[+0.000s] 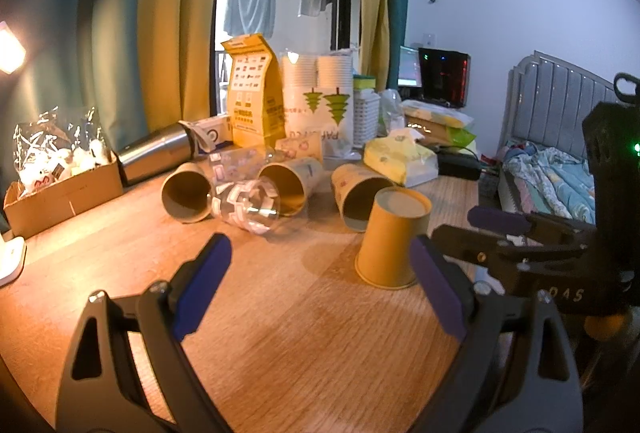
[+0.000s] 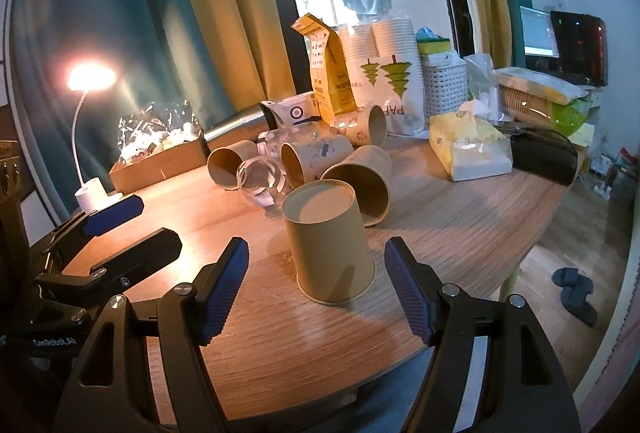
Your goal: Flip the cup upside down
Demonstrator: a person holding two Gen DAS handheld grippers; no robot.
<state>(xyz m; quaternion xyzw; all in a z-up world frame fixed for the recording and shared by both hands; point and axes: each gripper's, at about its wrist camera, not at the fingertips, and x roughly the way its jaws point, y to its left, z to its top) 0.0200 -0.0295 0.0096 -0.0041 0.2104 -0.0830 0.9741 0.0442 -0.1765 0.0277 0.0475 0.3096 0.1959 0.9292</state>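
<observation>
Standing rim-down near table (image 2: 460,233) edge — cup (image 2: 330,245), jaws wide

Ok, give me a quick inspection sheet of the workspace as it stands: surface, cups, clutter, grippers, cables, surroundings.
Surface: wooden table, bare in front, crowded at the back.
Job's things: one paper cup stands upside down, base up, between the right gripper's fingers, untouched; three other paper cups and a clear plastic cup lie on their sides behind it.
Clutter: tissue pack, yellow bag, stacked white cups, steel flask, cardboard box, lit desk lamp.
Grippers: left gripper open, empty; right gripper open, straddling the cup.
Cables: nothing seen on the work area.
Surroundings: curtains, bed, monitor.
</observation>
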